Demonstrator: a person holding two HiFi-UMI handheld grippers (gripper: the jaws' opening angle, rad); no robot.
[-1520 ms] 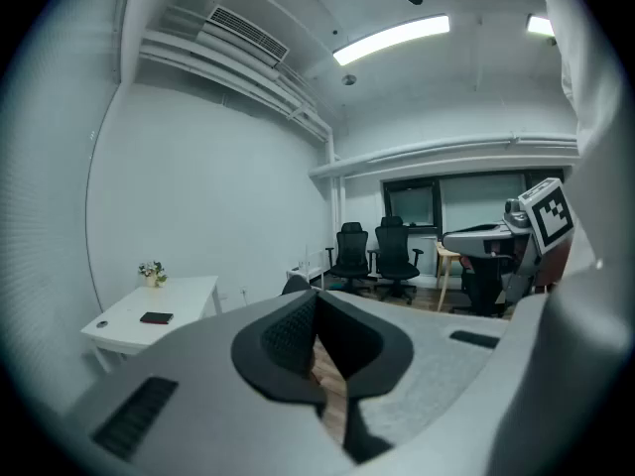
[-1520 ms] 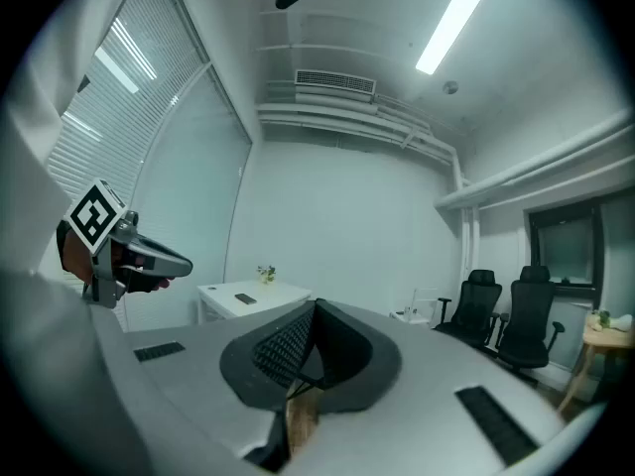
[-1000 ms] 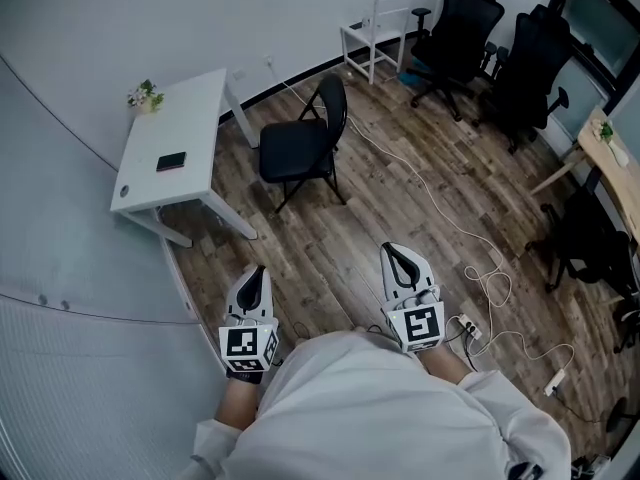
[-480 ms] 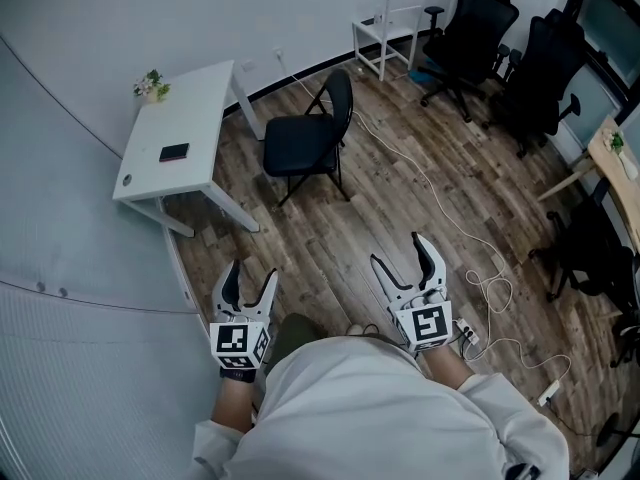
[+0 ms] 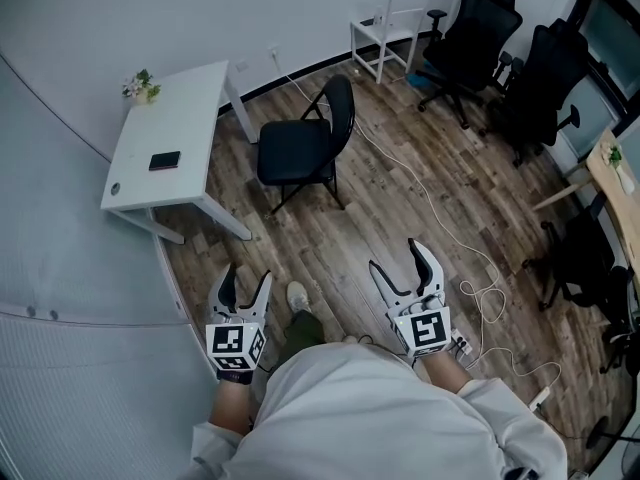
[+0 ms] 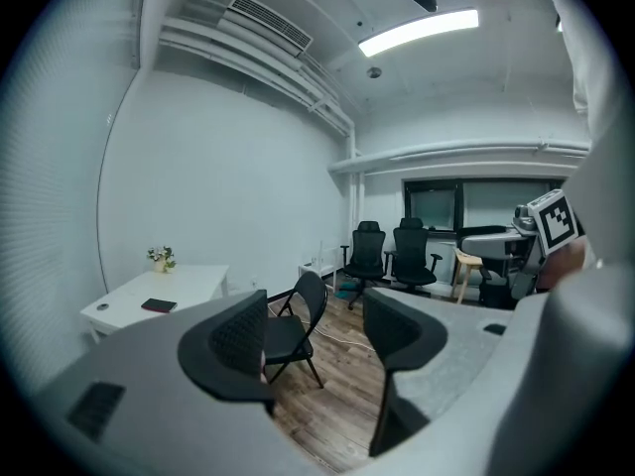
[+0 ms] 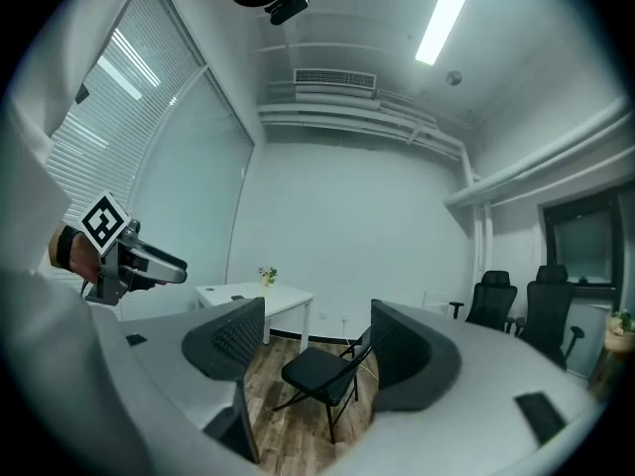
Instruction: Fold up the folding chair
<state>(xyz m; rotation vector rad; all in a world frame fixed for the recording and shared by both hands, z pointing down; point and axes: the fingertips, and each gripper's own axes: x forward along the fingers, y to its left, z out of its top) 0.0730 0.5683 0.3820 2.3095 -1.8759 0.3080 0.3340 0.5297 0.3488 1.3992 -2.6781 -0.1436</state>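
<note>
The black folding chair [image 5: 300, 153] stands unfolded on the wood floor beside the white table, well ahead of both grippers. It also shows between the jaws in the left gripper view [image 6: 288, 330] and in the right gripper view [image 7: 317, 373], far off. My left gripper [image 5: 246, 276] is held low at the lower left; its jaws are closing slightly, stand apart and have nothing between them. My right gripper [image 5: 398, 258] is at the lower middle, wide open and empty. Neither touches the chair.
A white table [image 5: 170, 118] with a dark flat object [image 5: 164, 160] and a small plant [image 5: 138, 88] stands left of the chair. A white cable [image 5: 440, 218] snakes across the floor to a power strip [image 5: 465, 346]. Black office chairs [image 5: 470, 38] stand at the back right.
Both grippers went from shut to open. They and the person moved a little forward towards the chair, and a shoe now shows between the grippers.
</note>
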